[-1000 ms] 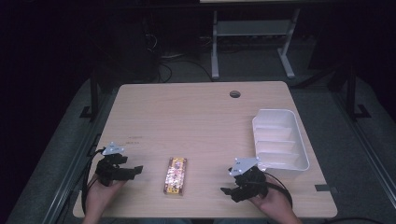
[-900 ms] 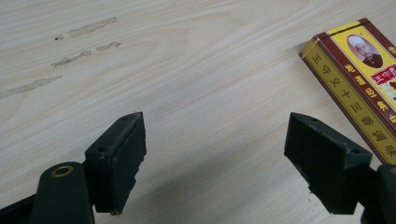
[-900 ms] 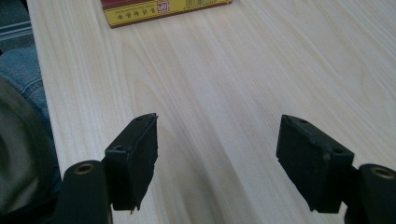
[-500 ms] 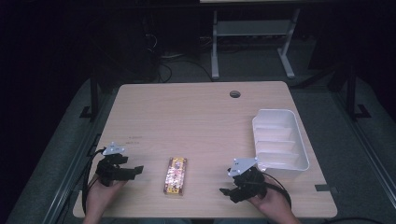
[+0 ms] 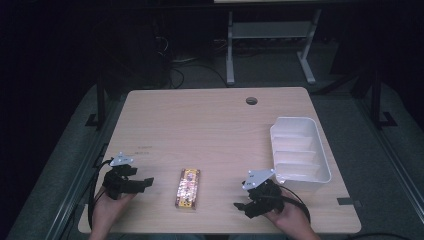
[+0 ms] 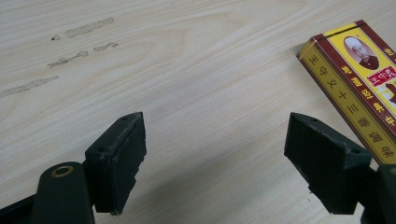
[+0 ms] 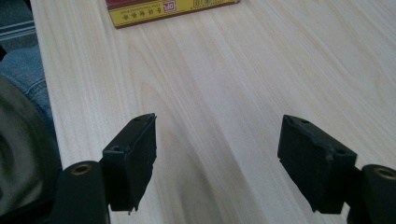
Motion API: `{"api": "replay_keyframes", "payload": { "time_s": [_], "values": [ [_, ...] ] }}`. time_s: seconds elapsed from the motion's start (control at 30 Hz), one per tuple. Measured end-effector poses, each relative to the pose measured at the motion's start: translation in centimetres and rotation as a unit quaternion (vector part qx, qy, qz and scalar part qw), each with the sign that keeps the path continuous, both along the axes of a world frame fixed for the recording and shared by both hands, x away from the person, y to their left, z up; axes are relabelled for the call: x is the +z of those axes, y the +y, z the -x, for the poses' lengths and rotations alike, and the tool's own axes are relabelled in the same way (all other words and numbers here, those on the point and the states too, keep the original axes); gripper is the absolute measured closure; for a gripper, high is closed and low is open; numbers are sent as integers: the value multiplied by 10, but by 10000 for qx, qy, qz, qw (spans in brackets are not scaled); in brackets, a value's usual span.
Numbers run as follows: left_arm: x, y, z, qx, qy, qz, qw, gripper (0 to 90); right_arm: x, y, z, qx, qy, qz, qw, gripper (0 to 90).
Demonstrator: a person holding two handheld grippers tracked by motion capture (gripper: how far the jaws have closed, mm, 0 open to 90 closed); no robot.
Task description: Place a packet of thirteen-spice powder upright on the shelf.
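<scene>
Since the earlier frames: almost nothing has moved; the right tongs (image 5: 245,206) sit a touch closer to the near edge, the left tongs (image 5: 142,183) are unchanged, the box has not shifted

Yellow-and-red box (image 5: 187,188) lies flat on the tabletop (image 5: 210,130), long axis running away from the person, near the front edge and between the two hands. Nothing touches it

Left tongs: released, jaws wide apart over bare wood in the left gripper view, with the box's (image 6: 362,88) corner just beyond the right-hand jaw. Pointed toward the box, so likely staged for a sideways approach

Right tongs: also released, jaws spread with only wood grain between them; the box's (image 7: 168,9) short end shows at the top of the right gripper view, apart from the jaws

White bin (image 5: 299,150) stands upright at the right side of the tabletop, just beyond the right hand (image 5: 287,220), empty as far as I can see. Judgement: probable destination for the box, which would explain the right tongs waiting between the two
</scene>
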State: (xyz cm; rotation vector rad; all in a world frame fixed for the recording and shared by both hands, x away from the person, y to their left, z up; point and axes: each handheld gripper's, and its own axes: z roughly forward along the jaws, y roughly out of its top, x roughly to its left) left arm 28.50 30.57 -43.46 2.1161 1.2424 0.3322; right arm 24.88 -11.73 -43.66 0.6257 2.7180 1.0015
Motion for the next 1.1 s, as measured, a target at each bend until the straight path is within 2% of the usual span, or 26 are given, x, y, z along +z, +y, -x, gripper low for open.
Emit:
{"api": "replay_keyframes", "payload": {
  "time_s": [0.2, 0.37, 0.47, 0.57, 0.63, 0.77, 0.83, 0.97, 1.1],
  "values": [
    [0, -1, 0, -7, 2, -17, 10000, 206, 1, 3, 1, 20, 4, -28, 10000, 289],
    [0, 0, 0, 0, 2, -12, 10000, 206, 3, 5, 1, 57, 1, -72, 10000, 332],
    [0, -1, 0, -3, 0, -16, 10000, 206, 5, 8, 1, 59, -26, -85, 9999, 387],
    [0, -1, 0, 4, -11, -2, 10000, 206, 7, 11, 0, 66, 1, -90, 9999, 487],
    [0, 0, 1, 3, -11, 1, 10000, 206, 10, 13, -1, 111, 73, -102, 9999, 594],
    [0, -1, 1, 2, -21, 2, 10000, 206, 15, 20, -4, 165, 117, -58, 9998, 749],
    [0, -1, 1, 6, -16, 11, 10000, 206, 17, 22, -7, 171, 192, -73, 9996, 797],
    [1, -2, 2, 1, -19, 44, 10000, 206, 22, 27, -11, 181, 179, -14, 9997, 886],
    [1, -3, 2, -34, -27, 34, 10000, 206, 30, 35, -17, 224, 203, -102, 9995, 897]
  ]
}}
